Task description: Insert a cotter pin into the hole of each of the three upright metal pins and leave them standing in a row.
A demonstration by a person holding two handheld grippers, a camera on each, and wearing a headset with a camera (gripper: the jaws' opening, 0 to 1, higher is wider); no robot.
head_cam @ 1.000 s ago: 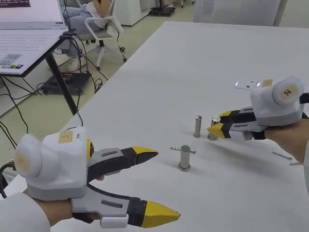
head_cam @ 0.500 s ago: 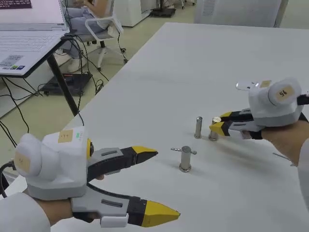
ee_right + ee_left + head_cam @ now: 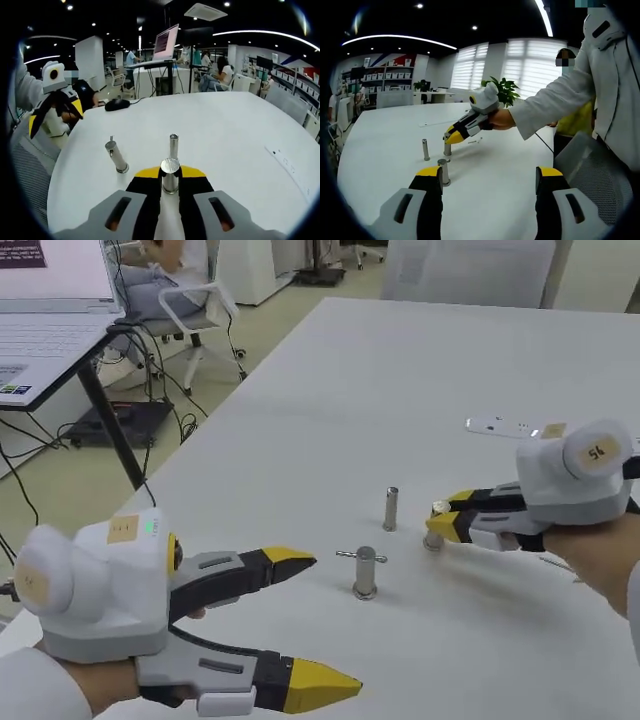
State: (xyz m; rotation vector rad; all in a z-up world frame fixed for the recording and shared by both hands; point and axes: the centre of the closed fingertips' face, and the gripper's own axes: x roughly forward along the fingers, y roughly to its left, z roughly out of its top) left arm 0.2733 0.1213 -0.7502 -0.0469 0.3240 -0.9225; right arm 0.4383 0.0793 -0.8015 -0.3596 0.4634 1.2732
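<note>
On the table [image 3: 420,380] three stand upright: near pin [image 3: 366,574] bearing one cotter pin [image 3: 349,554], bare middle pin [image 3: 390,508], and third pin [image 3: 431,538], clamped as before in the right gripper [image 3: 441,524]. The left gripper [image 3: 320,620] stays wide open and empty.

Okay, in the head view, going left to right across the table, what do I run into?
left gripper, open → cottered pin → bare pin → third pin, clamped at the tips of the right gripper
</note>
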